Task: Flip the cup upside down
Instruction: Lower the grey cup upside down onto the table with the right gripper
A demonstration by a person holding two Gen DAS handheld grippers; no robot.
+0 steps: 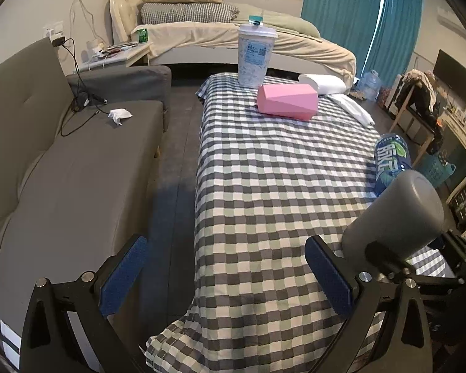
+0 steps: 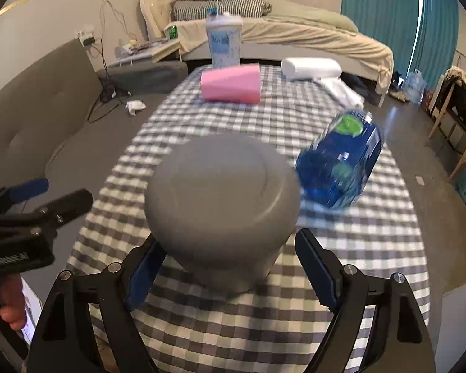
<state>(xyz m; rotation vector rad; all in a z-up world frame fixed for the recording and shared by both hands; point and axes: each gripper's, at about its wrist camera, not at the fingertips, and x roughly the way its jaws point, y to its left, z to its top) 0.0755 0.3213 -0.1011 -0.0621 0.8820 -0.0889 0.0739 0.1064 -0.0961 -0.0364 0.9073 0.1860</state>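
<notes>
One grey cup (image 2: 222, 199) base-up between right gripper (image 2: 230, 275) fingers.

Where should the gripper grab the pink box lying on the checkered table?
Probably across the two long flat sides of the pink box, coming down from above. It lies on its side, away from the tall drink cup, so its top is open and its middle looks narrow enough.

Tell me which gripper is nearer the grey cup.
Right. The right gripper has the grey cup between its fingers, its base facing the camera. The left gripper is open off to the cup's left, over the checkered tablecloth's edge, holding nothing.
</notes>
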